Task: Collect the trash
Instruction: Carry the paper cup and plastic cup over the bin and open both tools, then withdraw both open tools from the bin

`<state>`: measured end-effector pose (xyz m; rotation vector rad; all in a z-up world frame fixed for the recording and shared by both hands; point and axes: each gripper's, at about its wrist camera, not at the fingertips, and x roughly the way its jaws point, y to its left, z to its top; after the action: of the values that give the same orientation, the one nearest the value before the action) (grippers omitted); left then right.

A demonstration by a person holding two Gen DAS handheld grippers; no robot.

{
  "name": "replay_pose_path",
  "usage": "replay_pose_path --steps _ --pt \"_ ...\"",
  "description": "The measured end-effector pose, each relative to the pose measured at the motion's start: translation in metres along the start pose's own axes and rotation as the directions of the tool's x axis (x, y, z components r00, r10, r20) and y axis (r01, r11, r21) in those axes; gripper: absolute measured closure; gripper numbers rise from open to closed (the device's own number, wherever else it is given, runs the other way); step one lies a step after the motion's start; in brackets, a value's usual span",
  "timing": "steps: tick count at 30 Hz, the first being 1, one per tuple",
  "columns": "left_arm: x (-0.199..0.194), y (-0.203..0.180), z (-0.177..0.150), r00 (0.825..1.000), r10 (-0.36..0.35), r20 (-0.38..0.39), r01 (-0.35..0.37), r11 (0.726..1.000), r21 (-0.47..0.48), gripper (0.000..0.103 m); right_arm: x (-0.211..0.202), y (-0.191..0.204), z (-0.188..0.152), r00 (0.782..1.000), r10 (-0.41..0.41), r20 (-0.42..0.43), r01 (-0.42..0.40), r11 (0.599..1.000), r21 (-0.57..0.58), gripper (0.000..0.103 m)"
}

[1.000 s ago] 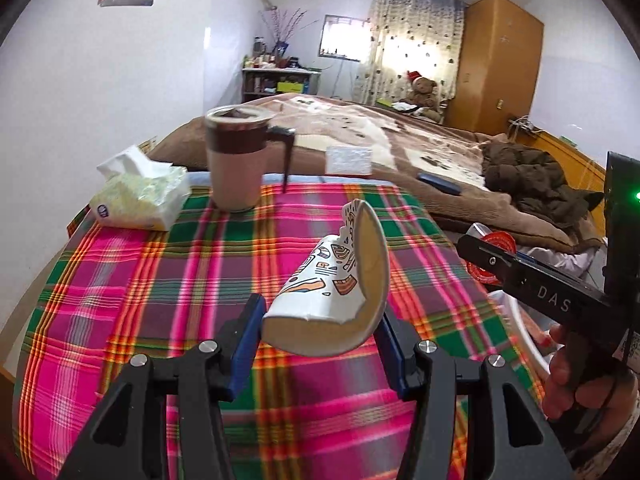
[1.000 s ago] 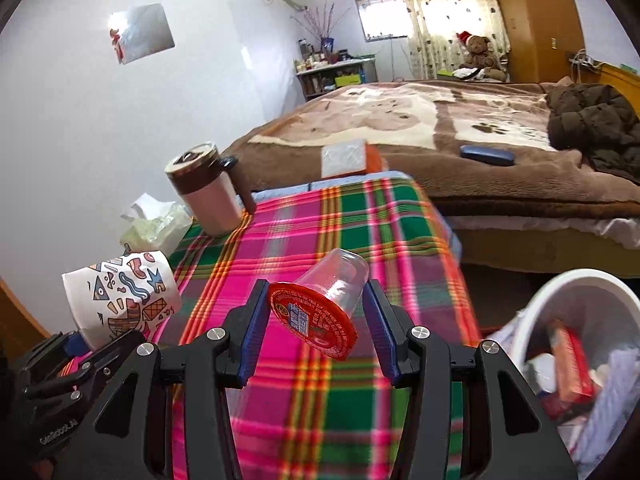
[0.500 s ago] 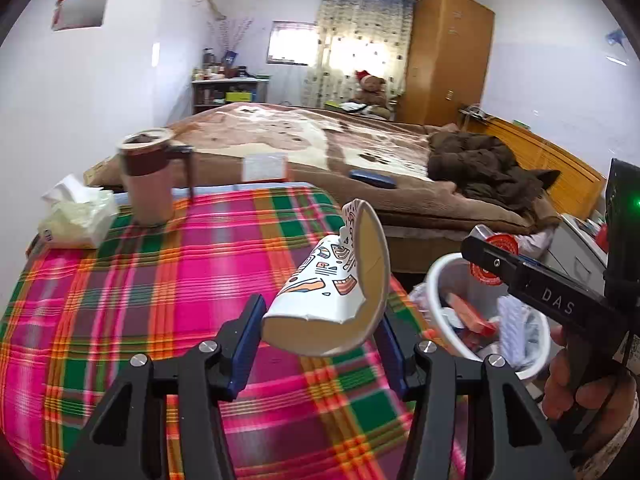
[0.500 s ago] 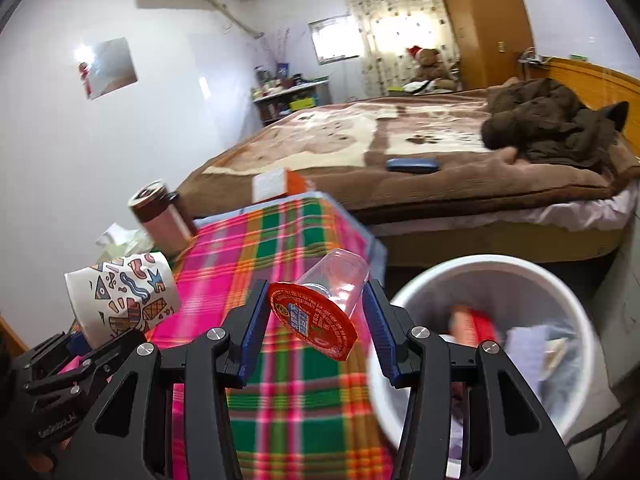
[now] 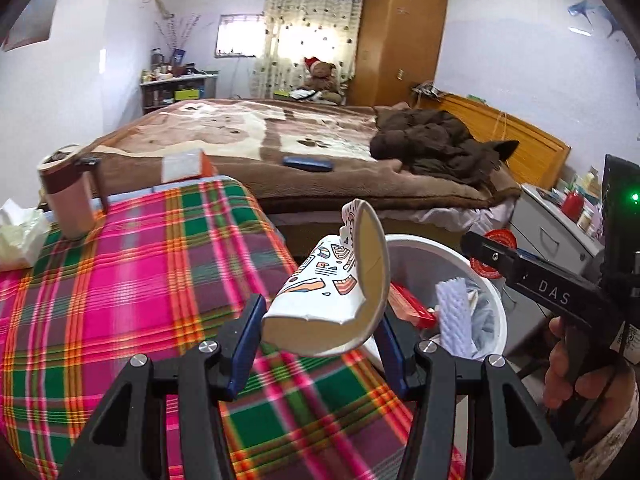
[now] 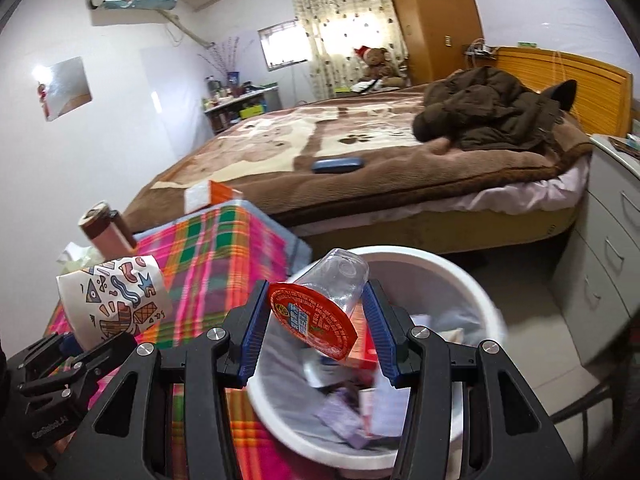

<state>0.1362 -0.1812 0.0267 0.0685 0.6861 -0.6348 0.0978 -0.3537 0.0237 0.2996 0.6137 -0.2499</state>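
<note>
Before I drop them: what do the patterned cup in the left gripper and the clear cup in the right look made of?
Patterned white cup: likely matte paper; its wall is creased and folded. Clear cup with red lid: thin glossy plastic, see-through; the lid looks like printed foil or film.

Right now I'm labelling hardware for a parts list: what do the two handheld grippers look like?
Both are black angular frames with silver screws and ribbed blue finger pads: left gripper, right gripper. The right one's side reads "DAS" in white, with a green light glowing on its body.
</note>
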Motion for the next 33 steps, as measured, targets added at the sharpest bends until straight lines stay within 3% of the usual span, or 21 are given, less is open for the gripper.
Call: replay_pose_path --steps 12,22,29,32,33 --pt "0.053 -0.057 -0.006 0.993 -0.059 -0.107 0.064 0.997 0.046 0.047 0.019 -0.058 -0.005 0.993 -0.084 -0.083 0.088 0.996 0.036 0.054" --pt "0.077 -0.071 -0.006 0.988 -0.055 -0.147 0.062 0.997 0.038 0.047 0.031 -0.069 -0.002 0.989 -0.077 -0.123 0.079 0.997 0.015 0.054" --pt "0.075 -0.068 -0.006 0.988 -0.059 -0.146 0.063 0.998 0.022 0.024 0.034 -0.068 -0.003 0.989 -0.060 -0.132 0.060 0.998 -0.004 0.052" --pt "0.071 -0.066 -0.006 0.989 -0.048 -0.140 0.052 0.998 0.025 0.024 0.031 -0.067 -0.003 0.991 -0.038 -0.130 0.039 0.999 0.003 0.037" --pt "0.070 -0.066 -0.006 0.989 -0.044 -0.140 0.048 0.998 0.026 0.024 0.029 -0.065 -0.003 0.992 -0.027 -0.125 0.027 1.000 0.000 0.037"
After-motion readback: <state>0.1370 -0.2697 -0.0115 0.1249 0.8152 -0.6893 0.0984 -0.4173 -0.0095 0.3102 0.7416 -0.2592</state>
